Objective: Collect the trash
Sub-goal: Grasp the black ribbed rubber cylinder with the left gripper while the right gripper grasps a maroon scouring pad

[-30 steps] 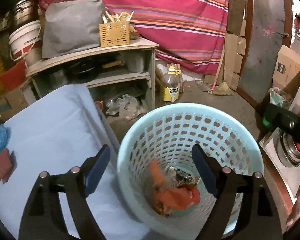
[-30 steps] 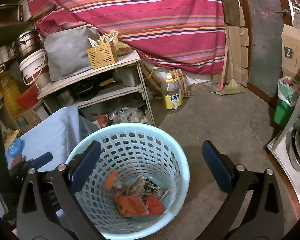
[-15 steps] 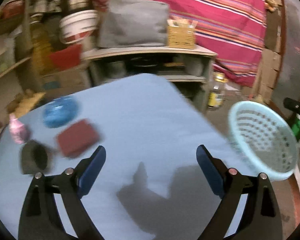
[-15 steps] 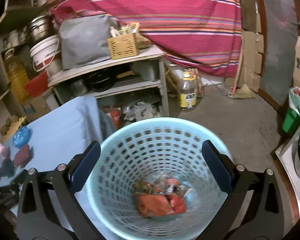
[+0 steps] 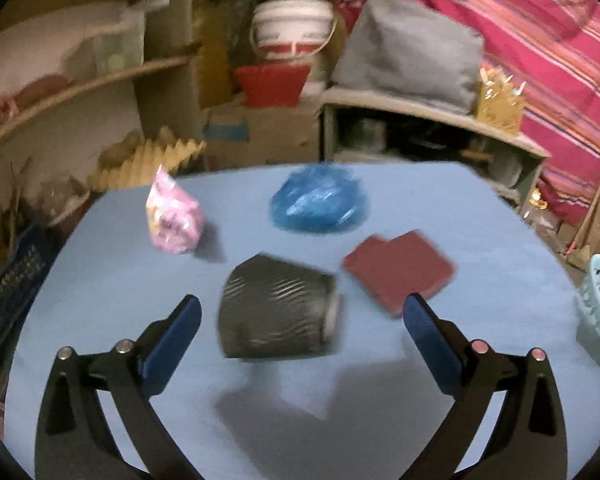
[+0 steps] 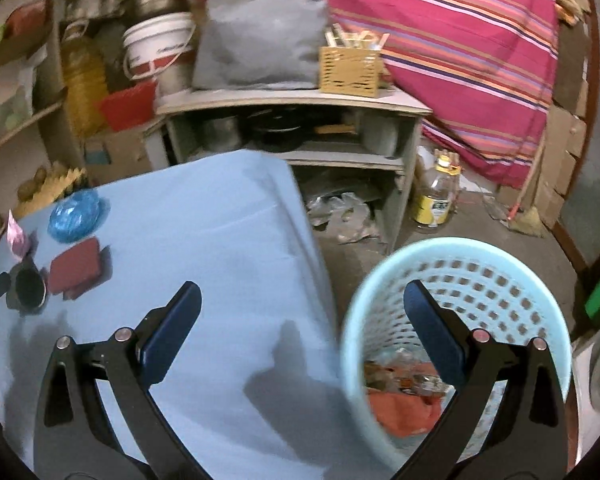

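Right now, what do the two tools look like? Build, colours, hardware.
Both match. The left tool and the right tool each have two black angular fingers with cut-out slots, dark blue pads on the inner faces, and two round silver screw heads per finger. No cables, markings or sleeves show.

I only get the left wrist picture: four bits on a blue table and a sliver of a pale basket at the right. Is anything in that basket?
Observer: Yes. The right wrist view looks into the basket; orange wrappers and other scraps lie at its bottom.
Visitor: What's on the floor beyond it?
Observer: A yellow-labelled bottle stands beside the shelf unit.
Visitor: And the other tongs?
Observer: The right tongs are open and empty, above the table edge and the basket.
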A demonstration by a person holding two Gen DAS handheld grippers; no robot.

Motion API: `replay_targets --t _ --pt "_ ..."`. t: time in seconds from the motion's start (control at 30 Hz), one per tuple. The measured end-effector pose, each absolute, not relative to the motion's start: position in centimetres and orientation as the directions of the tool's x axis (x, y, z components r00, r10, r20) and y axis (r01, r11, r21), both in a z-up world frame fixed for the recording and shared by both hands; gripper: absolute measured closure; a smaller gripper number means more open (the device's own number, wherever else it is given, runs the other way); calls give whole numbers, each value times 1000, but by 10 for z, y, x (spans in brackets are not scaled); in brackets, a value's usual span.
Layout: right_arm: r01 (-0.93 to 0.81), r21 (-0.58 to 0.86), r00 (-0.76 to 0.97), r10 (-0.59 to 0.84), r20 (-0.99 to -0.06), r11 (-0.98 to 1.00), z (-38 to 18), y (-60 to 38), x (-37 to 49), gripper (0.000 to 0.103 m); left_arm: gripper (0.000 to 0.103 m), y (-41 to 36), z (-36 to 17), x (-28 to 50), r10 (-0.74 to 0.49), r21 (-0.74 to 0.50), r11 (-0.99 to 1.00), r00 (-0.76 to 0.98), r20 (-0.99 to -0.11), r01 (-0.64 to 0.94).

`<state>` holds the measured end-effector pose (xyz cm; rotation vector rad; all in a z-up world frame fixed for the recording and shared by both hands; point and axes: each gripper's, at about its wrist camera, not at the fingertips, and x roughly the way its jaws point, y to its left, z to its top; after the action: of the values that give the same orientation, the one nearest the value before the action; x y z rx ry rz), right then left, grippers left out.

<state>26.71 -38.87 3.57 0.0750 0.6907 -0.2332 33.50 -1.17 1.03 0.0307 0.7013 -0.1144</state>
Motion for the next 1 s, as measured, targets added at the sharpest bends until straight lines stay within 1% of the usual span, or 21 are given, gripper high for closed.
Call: replay_targets --t 0.13,0.2,0.33,0.47,0.53,0.6,0.7,0.83,1.0 --pt "193 -12 743 -155 -651 981 28 -362 284 4 4 7 -7 354 -130 -80 991 702 -701 104" --pt "182 -21 741 -151 -654 983 26 -351 290 4 4 10 -14 361 -143 -96 990 676 -723 106" --pt "166 -17 728 -134 -672 986 19 -331 304 4 4 13 -14 368 -128 -82 992 692 -710 99" --pt "116 29 730 -65 -680 993 15 -310 316 4 6 17 -14 373 -164 -110 986 687 -708 123" --pt "98 12 725 -63 -685 995 13 -297 321 4 12 19 -12 373 -165 -109 986 692 -703 124" --pt "79 -32 719 -79 -691 996 10 -278 327 4 28 23 -11 373 -195 -135 981 682 -705 141" --pt "25 -56 722 -57 -690 998 6 -251 333 4 29 27 -10 371 -195 -132 981 678 -709 145" --pt "-30 -70 716 -27 -698 997 0 -221 344 4 29 36 -5 364 -147 -80 989 689 -709 128" --pt "-109 -74 689 22 -724 991 -11 -189 356 4 32 64 4 351 -113 -48 993 716 -689 110"
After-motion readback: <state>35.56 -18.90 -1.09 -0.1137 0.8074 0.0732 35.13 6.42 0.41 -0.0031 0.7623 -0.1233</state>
